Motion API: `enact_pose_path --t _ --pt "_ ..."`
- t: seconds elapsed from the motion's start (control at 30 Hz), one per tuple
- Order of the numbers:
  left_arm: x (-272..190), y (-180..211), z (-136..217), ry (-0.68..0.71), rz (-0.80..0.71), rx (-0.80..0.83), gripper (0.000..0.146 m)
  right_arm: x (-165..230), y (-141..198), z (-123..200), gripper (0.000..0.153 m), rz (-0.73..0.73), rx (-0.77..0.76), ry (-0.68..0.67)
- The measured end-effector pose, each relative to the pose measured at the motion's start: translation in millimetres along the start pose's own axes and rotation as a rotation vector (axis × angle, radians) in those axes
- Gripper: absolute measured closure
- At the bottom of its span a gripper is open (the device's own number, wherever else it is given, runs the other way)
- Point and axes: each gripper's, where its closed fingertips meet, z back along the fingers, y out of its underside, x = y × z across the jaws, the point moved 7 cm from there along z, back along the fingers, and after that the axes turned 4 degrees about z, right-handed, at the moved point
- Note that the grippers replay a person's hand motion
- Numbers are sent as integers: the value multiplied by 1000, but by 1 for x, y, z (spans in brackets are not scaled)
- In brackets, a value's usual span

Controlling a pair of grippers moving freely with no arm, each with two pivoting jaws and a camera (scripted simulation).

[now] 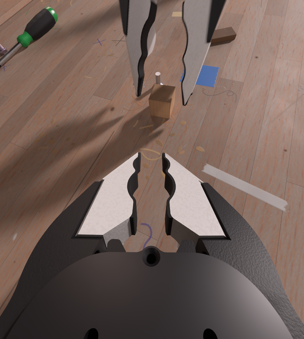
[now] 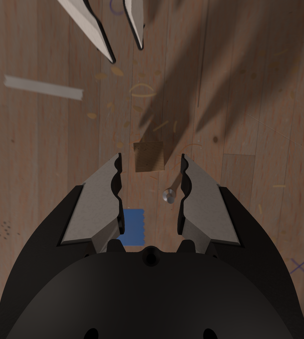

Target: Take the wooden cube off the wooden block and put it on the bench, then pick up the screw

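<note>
Since the wooden cube [image 1: 162,102] sits on the bench [image 1: 55,113], well clear of the far wooden block [image 1: 223,35], that step looks done. The screw [image 1: 158,78] stands just behind it, ungrasped. The right gripper [image 1: 161,100] straddles the cube, wide and empty; the left gripper [image 1: 151,156], narrow and empty, waits nearer.

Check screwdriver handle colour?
Black with green bands on the screwdriver; left wrist view shows it best.

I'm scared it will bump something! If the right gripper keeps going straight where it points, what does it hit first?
Probably the wooden cube. It sits on the bench just past the open right gripper, in line with the gap between its fingertips. The screw stands nearer, off to one side, so it may be passed. Depth is hard to judge.
</note>
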Motion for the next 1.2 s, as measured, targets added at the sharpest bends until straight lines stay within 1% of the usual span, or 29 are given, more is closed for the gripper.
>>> enact_pose_path --t 0.07,0.13,0.23,0.33,0.4,0.47,0.57,0.63,0.7,0.77,0.87,1.07,1.2 --pt "2 1 0 8 17 -11 123 4 1 8 87 -84 -81 11" --pt "3 0 0 22 21 -23 123 10 6 7 85 -137 -115 56" --pt "6 -2 -2 46 12 -26 123 13 14 1 83 -120 -73 154" --pt "8 -4 -4 50 -11 -17 123 9 18 0 85 -129 -72 155" --pt "8 -5 -4 44 -22 -16 123 4 22 6 90 -160 -51 172" --pt "8 -5 -4 43 -16 -24 123 -1 30 16 102 -255 -7 238" --pt "8 -4 -4 46 9 -32 123 0 39 26 112 -511 57 322" --pt "8 -4 -4 50 16 -40 123 7 39 27 122 -634 19 362" --pt "8 -5 -4 58 18 -47 123 13 40 24 131 -690 7 416" --pt "9 -6 -4 67 11 -47 123 15 41 20 136 -719 20 451" --pt "10 -9 -5 73 -14 -44 123 12 40 16 136 -753 7 438" --pt "10 -7 -6 83 -3 -59 123 7 37 12 137 -756 22 419" --pt "11 -4 -5 83 12 -57 123 6 38 8 143 -760 45 422"
